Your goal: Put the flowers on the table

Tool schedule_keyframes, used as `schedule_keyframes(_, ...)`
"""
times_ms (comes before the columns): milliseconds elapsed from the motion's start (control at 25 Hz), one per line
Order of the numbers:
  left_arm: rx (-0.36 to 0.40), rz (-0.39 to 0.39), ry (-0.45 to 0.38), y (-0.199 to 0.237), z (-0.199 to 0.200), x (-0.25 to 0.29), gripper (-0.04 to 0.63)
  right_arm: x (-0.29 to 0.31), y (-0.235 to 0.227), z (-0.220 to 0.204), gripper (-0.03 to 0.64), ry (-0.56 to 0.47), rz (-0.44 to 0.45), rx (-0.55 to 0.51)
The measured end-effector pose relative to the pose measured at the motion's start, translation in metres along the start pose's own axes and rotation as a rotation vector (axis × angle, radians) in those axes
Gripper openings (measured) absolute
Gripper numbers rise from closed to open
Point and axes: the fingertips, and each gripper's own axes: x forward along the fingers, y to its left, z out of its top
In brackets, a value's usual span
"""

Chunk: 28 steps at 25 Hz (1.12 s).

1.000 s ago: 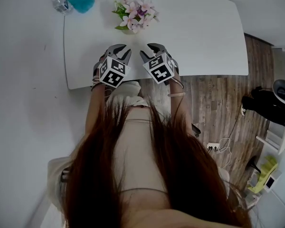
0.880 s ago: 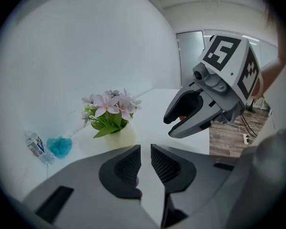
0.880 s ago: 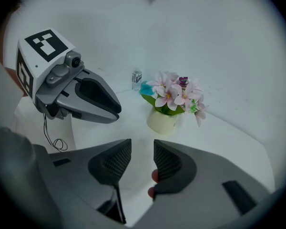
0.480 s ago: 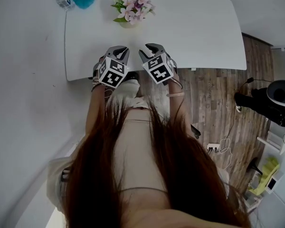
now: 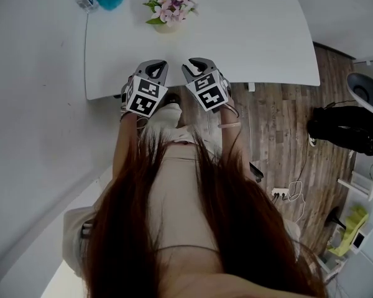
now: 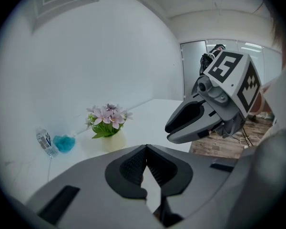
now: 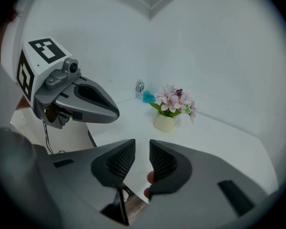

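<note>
1. At the table's far edge, near the wall, the flowers (image 5: 169,8) stand upright in their pot, with a bottle (image 5: 82,0) apart at the left corner.
2. The left gripper (image 5: 156,65) is closed tight and empty. The right gripper (image 5: 196,61) has just been closing; a narrow gap remains, with nothing in it.
3. Risk: reaching back in could tip the pot.
4. Both grippers hang over the near edge, and bare table (image 5: 248,42) lies between them and the flowers.

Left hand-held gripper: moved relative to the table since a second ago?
Yes. The left hand-held gripper has drawn back from the flowers toward the near edge of the table.
</note>
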Motion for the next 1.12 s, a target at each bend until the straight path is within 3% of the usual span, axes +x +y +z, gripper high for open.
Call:
schedule_keyframes(200, -0.036, -0.002, -0.063, -0.013, 0.009, -0.012, 0.003, -0.015, 0.002, 0.001, 0.076, -0.083, 0.000, 0.082)
schedule_keyframes(480, -0.051, 0.016, -0.091, -0.030, 0.011, -0.030, 0.003, -0.040, 0.010, 0.001, 0.034, -0.131, -0.022, 0.078)
schedule_keyframes(840, -0.054, 0.054, -0.200, -0.048, 0.032, -0.062, 0.004, -0.072, 0.022, 0.000, 0.023, -0.179, -0.033, 0.057)
schedule_keyframes(1120, -0.097, 0.083, -0.267, -0.061, 0.034, -0.081, 0.003, -0.100, 0.029, 0.003, 0.023, -0.239, -0.019, 0.106)
